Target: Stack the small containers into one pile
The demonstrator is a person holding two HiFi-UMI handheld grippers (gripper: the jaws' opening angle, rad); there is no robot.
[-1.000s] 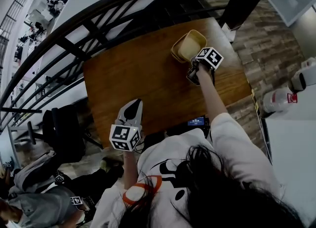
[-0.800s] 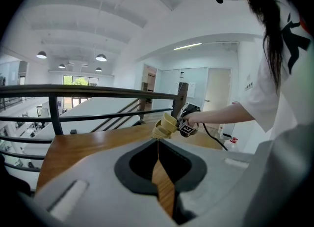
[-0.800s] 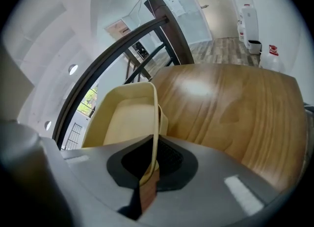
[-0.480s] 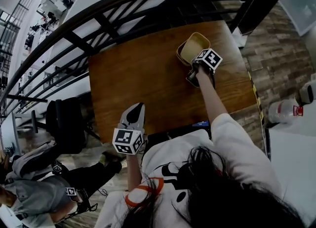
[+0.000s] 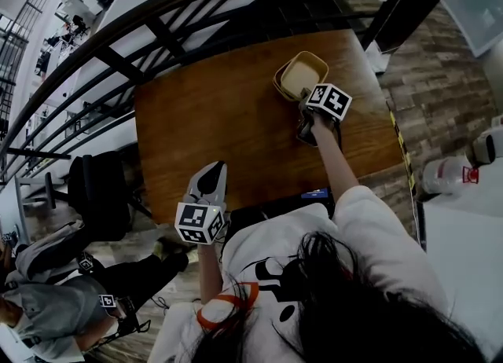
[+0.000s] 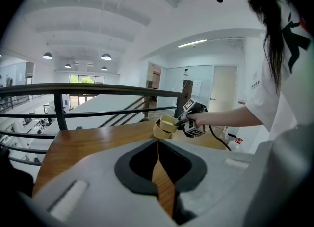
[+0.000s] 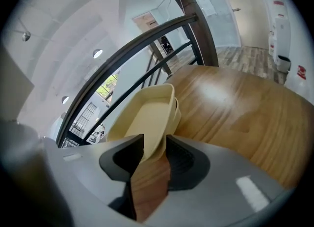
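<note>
A nested stack of beige containers (image 5: pixel 299 76) stands at the far right of the wooden table (image 5: pixel 212 118), with the top container (image 7: pixel 147 115) tilted. The right gripper (image 5: pixel 303 110) has just been opening its jaws. They stand apart, with the top container's rim between them, unclamped. The left gripper (image 5: pixel 212 173), jaws together and empty, hangs over the table's near edge, well apart from the stack.

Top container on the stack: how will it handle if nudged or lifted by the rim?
Top container looks thin-walled, so probably light and flexy at the rim. It sits tilted in the container below, so a nudge may shift it. Glossy table: the stack likely slides.
</note>
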